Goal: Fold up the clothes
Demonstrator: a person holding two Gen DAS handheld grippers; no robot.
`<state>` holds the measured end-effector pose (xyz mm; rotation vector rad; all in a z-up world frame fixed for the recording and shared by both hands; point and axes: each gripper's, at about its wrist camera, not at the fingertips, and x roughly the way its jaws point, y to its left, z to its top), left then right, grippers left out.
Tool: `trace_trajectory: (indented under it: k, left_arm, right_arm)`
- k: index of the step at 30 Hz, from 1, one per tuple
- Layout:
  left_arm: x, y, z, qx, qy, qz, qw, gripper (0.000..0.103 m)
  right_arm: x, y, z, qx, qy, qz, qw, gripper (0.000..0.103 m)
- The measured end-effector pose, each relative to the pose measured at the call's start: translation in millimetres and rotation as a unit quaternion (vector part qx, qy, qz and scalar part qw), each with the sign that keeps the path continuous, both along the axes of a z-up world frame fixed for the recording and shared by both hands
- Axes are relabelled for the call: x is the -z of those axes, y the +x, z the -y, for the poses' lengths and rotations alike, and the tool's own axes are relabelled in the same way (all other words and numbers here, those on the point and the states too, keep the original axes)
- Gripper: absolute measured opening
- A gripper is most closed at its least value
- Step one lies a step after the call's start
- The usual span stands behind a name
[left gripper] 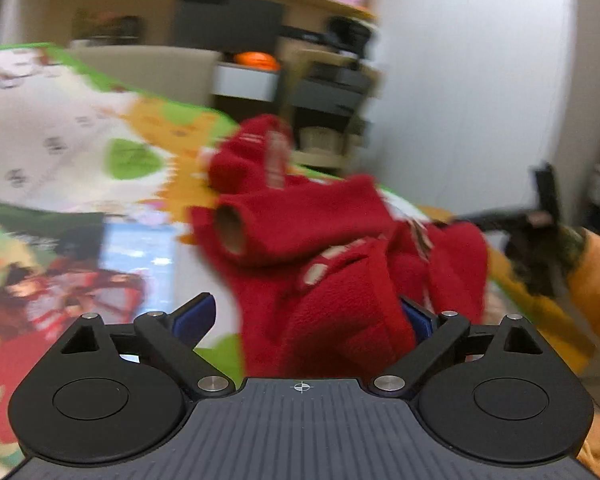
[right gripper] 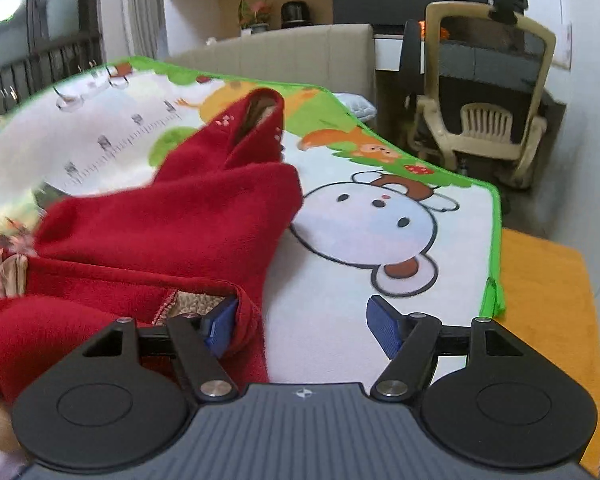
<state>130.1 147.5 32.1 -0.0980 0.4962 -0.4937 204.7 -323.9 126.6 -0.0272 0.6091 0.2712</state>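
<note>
Left tongs (left gripper: 308,320) gape wide, red fleece garment (left gripper: 320,248) bunched between the blue pads (left gripper: 194,316); right tongs (right gripper: 302,324) also spread, one pad tucked into its hem. Beyond, the garment sprawls crumpled across the cartoon-printed mat (right gripper: 380,220) on the orange worktop (right gripper: 548,288)

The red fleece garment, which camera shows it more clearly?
The right wrist view. There the red fleece garment is sharp, its sleeve opening and tan lining plain, lying on the cartoon mat. The left wrist view shows it blurred and bunched, filling the space between the hand-held gripper's fingers.
</note>
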Motion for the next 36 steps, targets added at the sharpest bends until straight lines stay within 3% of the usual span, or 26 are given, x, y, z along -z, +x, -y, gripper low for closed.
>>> trace_trajectory:
  k: [3,7,9,12,15,17,20,25,28,30,33,34,36]
  left_arm:
    - [-9.8,-4.6,-20.9,-0.03,-0.038,0.007,0.9988,0.097]
    - [-18.4,-26.6,-27.5,0.038,-0.052,0.031,0.9974,0.1]
    - [-12.7,-29.7,-16.7,0.066,-0.029,0.023,0.9972,0.1]
    - [1.6,-16.6,4.2,0.051,0.012,0.005,0.9986,0.101]
    - [11.4,11.9,26.5,-0.003,0.08,-0.006,0.9968,0.101]
    - [14.2,36.1,38.6,-0.055,0.13,-0.018,0.9899,0.102]
    - [11.7,58.9,35.7,-0.091,0.111,-0.031,0.9892,0.102]
    - [0.9,58.0,11.2,-0.112,0.021,-0.013,0.9934,0.102]
    - [4.8,71.4,6.2,-0.163,0.027,-0.039,0.9855,0.102]
    - [12.4,77.5,9.8,-0.167,0.047,-0.055,0.9833,0.102]
    - [15.2,79.1,16.4,-0.168,0.092,-0.04,0.9807,0.103]
    - [14.8,78.5,18.0,-0.168,0.108,-0.032,0.9794,0.103]
    - [6.5,72.1,6.4,-0.159,0.077,-0.027,0.9839,0.102]
  right_arm:
    - [0.9,7.3,1.0,0.011,0.013,-0.003,1.0,0.069]
    - [6.6,9.5,3.9,0.031,0.012,-0.011,0.999,0.068]
    - [9.1,13.8,5.9,0.041,0.016,-0.017,0.999,0.068]
    - [13.0,21.1,8.7,0.054,0.022,-0.027,0.998,0.068]
    - [16.1,26.1,13.3,0.054,0.032,-0.047,0.997,0.069]
    - [9.8,14.8,18.3,0.044,0.043,-0.035,0.997,0.069]
    - [-8.2,-12.2,30.7,0.027,0.065,0.01,0.997,0.072]
    - [-41.0,-50.0,46.6,-0.013,0.107,0.09,0.99,0.077]
    - [-36.8,-39.5,25.7,-0.051,0.081,0.076,0.992,0.077]
    - [-19.4,-22.0,1.2,-0.062,0.039,0.049,0.996,0.078]
    - [12.8,13.9,-22.4,-0.002,-0.036,0.018,0.999,0.078]
    - [15.6,22.8,-16.0,0.021,-0.018,0.007,1.0,0.078]
    - [14.3,29.8,4.8,0.05,0.05,-0.008,0.997,0.078]
